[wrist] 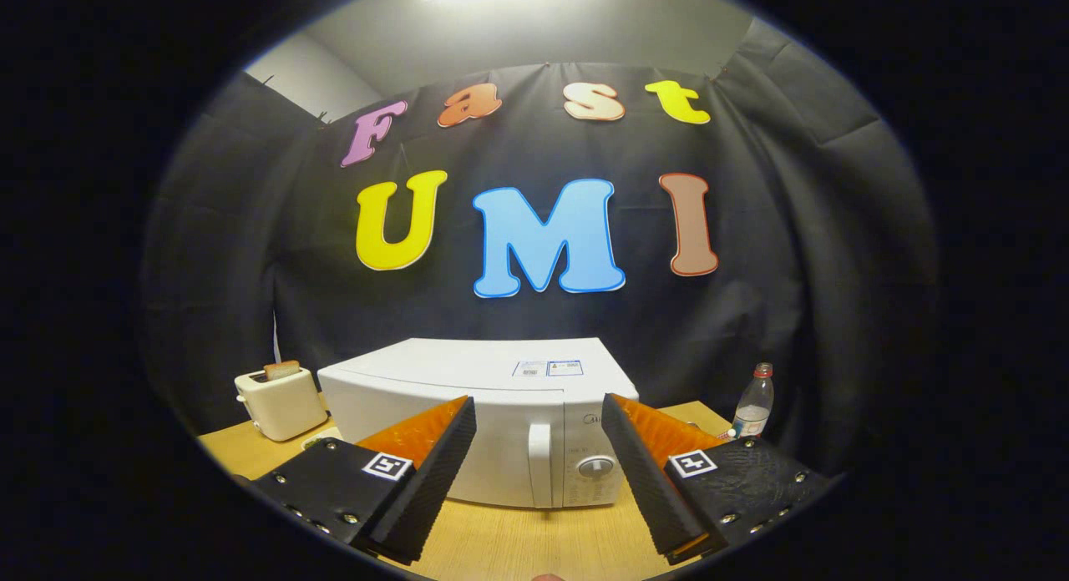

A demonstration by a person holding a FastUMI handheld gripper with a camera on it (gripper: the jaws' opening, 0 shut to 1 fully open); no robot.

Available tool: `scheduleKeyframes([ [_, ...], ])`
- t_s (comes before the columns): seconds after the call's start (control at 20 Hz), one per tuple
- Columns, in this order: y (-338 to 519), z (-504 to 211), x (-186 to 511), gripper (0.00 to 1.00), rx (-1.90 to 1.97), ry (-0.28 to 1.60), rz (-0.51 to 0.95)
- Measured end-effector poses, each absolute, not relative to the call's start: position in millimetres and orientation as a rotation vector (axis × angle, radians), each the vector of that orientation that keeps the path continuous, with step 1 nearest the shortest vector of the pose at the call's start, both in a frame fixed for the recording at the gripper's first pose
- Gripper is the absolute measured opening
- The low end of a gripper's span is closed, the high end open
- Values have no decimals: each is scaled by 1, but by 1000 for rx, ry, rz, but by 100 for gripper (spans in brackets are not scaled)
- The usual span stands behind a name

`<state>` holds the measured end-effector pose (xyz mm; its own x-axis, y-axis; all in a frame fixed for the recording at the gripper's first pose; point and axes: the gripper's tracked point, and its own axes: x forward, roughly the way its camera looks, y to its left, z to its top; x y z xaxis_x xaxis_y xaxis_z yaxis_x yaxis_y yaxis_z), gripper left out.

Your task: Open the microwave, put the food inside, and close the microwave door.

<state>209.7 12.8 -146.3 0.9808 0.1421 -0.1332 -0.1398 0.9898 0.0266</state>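
Claw open, closed microwave just ahead.

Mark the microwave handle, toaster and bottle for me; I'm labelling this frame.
microwave handle (540,464), gripper view, middle of the upright grip.
toaster (282,406), gripper view, front face.
bottle (755,404), gripper view, clear body below the cap.

toaster, bread in slot | plastic bottle, upright | wooden table

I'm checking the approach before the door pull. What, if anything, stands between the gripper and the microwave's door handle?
Nothing visible. The open gripper faces the microwave; its door handle shows between the fingers, bare wooden table ahead.
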Motion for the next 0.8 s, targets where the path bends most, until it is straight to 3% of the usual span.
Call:
scheduleKeyframes([
  [0.7, 25, -272, 273, 96, -23, 343, 179],
  [0.75, 25, -277, 275, 83, -24, 355, 178],
  [0.8, 28, -281, 274, 77, -18, 365, 184],
])
